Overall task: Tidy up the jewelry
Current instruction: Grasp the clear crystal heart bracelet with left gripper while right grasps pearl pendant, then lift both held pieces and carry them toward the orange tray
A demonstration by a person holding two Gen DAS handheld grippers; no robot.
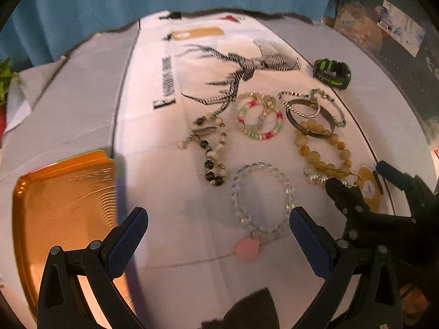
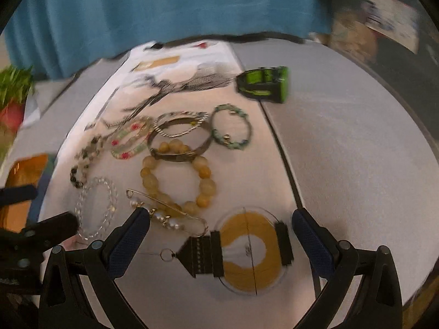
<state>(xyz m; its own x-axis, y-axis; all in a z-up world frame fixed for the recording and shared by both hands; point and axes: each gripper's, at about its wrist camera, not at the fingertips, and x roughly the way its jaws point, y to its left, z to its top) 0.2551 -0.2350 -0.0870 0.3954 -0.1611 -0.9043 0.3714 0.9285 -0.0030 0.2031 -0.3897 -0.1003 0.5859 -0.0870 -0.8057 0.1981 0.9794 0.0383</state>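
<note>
One pearl pin (image 2: 167, 211) slanting left-far to right-near

Both the left gripper (image 1: 218, 220) and the right gripper (image 2: 221, 220) hover side by side, jaws spread wide and holding nothing.

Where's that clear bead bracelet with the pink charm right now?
In the left wrist view, the clear bead bracelet lies on the white cloth between the open left claw's fingertips, right of the orange tray.

Warm dim light, fisheye-bent edges, right view perhaps motion-blurred.
</note>
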